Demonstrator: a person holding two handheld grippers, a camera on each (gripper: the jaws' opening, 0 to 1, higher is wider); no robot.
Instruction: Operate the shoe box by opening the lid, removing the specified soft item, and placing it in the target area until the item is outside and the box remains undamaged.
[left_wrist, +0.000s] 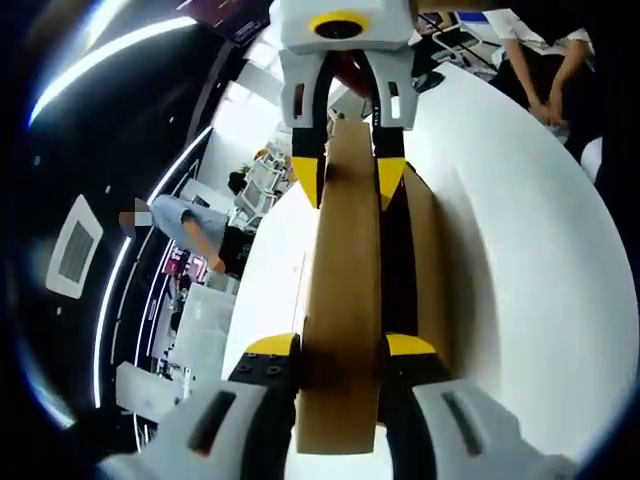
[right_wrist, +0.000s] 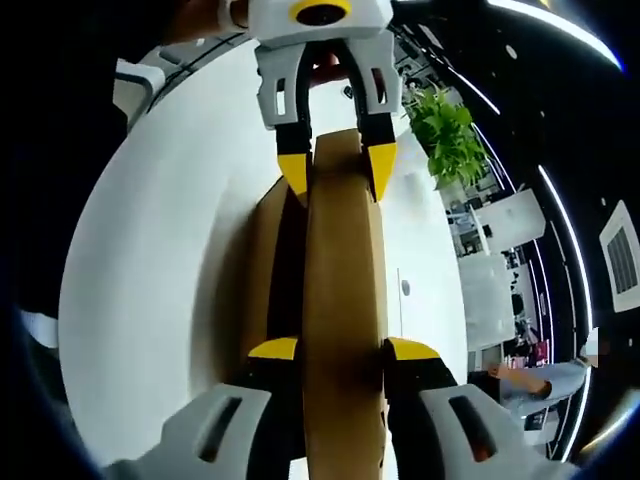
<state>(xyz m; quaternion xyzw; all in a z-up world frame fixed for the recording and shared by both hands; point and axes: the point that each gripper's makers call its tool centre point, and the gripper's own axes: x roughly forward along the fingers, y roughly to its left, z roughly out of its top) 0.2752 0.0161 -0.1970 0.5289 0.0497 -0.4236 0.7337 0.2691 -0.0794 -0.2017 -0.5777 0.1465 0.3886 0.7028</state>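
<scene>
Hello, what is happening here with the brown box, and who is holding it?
A person works with two hand-held grippers on a brown cardboard shoe box lid above a white table. The left hand-held gripper pinches one end of the lid's edge, and the right hand-held gripper pinches the opposite end. The lid is raised, so the box is being opened. The soft item inside cannot be seen.

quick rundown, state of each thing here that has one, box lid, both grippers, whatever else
box lid: raised on edge above the box, pinched at both ends
shoe box: open, dark inside, contents cannot be made out, sitting on the white table
left gripper: shut on the near end of the lid
right gripper: shut on the opposite end of the lid
plant: upright, beyond the table
</scene>
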